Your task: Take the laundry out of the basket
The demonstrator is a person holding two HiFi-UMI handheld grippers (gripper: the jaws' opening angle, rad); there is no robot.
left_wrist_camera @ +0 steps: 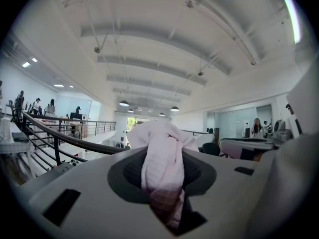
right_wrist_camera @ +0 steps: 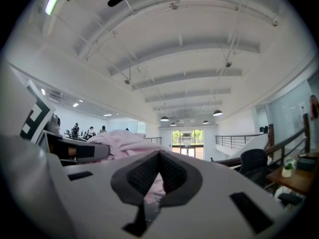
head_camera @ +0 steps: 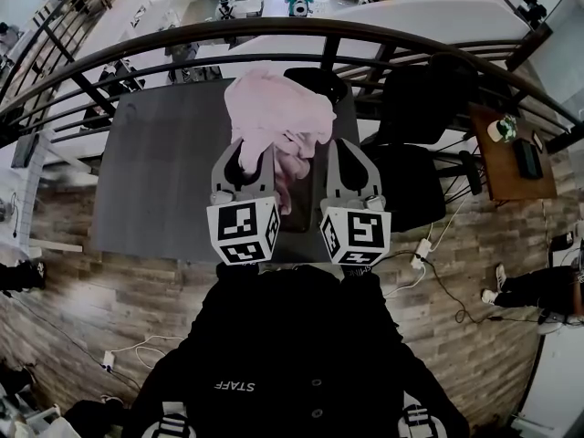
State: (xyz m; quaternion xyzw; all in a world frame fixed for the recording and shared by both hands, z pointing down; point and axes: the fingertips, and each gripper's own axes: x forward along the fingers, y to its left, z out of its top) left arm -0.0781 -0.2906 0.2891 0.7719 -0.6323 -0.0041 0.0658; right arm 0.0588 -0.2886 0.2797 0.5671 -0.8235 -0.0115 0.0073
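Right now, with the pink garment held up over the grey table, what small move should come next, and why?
Probably lower the left tongs toward the grey table: they are clamped on the pink garment, which hangs bunched above the tabletop, so it seems ready to be set down.

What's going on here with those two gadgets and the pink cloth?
A person in a black top holds a two-jaw gripper in each hand over a dark table. The left gripper is clamped on a pink garment, which hangs bunched above the table. The right gripper sits beside it with its jaws together; whether it pinches any of the cloth can't be told. No laundry basket shows in these views.
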